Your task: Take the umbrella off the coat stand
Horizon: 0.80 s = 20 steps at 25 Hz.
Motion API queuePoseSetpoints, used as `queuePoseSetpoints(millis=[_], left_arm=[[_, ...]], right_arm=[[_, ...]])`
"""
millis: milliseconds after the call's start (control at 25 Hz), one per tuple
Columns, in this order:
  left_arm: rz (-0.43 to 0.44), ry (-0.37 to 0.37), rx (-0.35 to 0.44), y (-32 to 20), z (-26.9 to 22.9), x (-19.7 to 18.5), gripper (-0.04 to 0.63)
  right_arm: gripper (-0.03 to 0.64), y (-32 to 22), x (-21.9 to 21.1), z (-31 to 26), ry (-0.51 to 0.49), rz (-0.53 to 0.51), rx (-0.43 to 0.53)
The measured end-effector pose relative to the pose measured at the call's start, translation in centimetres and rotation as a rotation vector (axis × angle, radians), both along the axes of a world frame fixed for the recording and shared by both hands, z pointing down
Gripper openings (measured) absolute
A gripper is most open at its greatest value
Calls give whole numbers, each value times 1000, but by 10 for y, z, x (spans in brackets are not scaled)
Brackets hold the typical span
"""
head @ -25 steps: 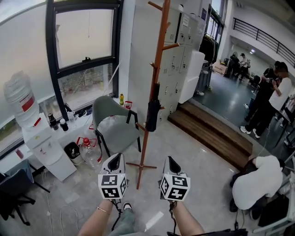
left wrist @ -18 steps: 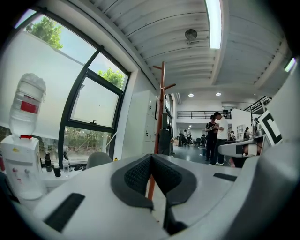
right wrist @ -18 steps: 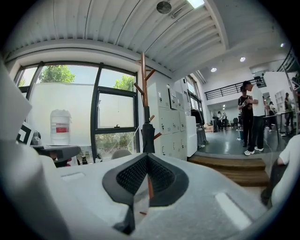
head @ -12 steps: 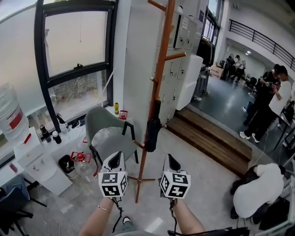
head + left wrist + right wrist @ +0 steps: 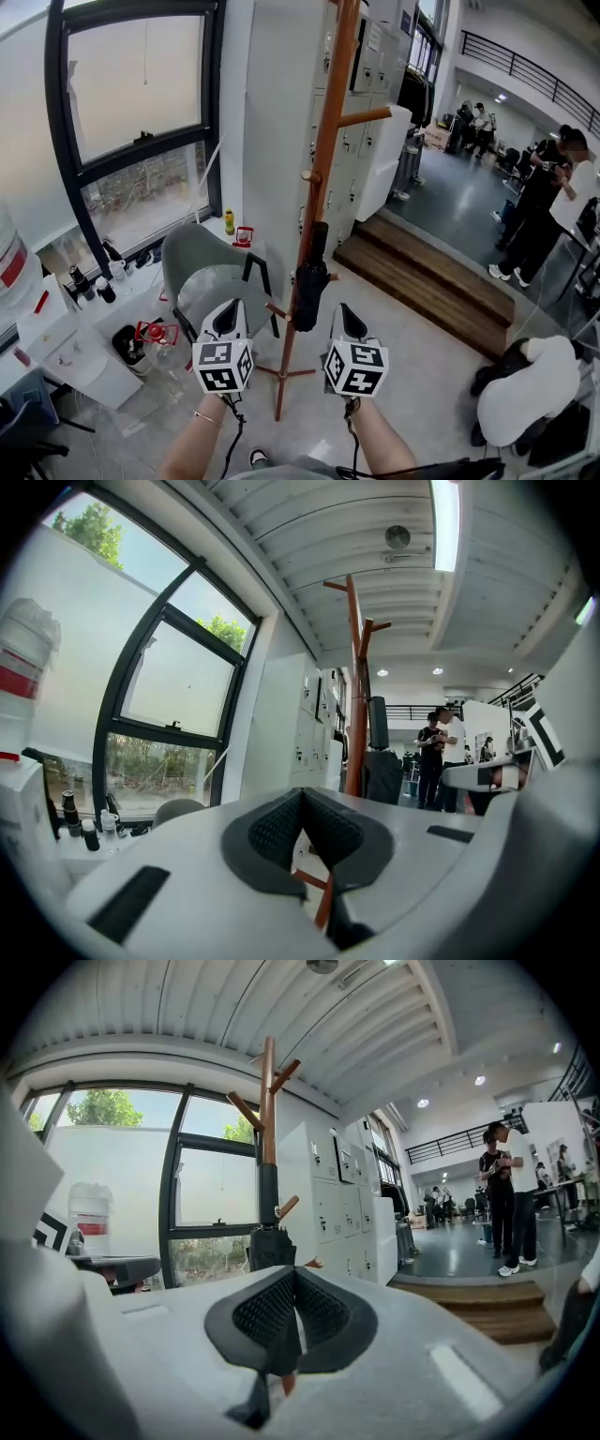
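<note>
The folded black umbrella (image 5: 311, 281) hangs untouched on the tall orange wooden coat stand (image 5: 329, 141). The left hand-held gripper (image 5: 230, 317) and the right hand-held gripper (image 5: 348, 319) are both closed on nothing, short of it. The whole task is left to do.

- The coat stand (image 5: 323, 187) runs out past the top edge of the head view, so its crown does not show there
- In the right gripper view, the umbrella (image 5: 270, 1246) is hidden from its middle down behind the right gripper (image 5: 293, 1274); how it hangs on its peg cannot be told
- In the left gripper view, the left gripper (image 5: 300, 794) covers the stand's foot, except for a strip of one leg
- The water bottle (image 5: 7, 267) is cut by the head view's left edge
- The small bottles (image 5: 90, 284) below the window (image 5: 141, 112) are too small to tell apart
</note>
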<state>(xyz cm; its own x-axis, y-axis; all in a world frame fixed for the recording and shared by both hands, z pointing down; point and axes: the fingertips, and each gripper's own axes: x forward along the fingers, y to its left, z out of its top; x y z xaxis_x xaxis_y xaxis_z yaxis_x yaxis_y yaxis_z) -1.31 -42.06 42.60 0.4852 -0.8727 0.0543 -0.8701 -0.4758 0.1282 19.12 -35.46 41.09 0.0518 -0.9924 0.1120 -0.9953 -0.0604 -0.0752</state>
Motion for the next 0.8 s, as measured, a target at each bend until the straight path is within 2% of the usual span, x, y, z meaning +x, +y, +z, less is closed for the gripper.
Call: queuePoseSetpoints(millis=[560, 800], left_arm=[[-141, 11, -51, -6, 10, -3, 3], [-180, 29, -61, -11, 13, -13, 3]], right_arm=[[6, -25, 4, -6, -21, -162, -1], [48, -34, -4, -15, -57, -222, 28]])
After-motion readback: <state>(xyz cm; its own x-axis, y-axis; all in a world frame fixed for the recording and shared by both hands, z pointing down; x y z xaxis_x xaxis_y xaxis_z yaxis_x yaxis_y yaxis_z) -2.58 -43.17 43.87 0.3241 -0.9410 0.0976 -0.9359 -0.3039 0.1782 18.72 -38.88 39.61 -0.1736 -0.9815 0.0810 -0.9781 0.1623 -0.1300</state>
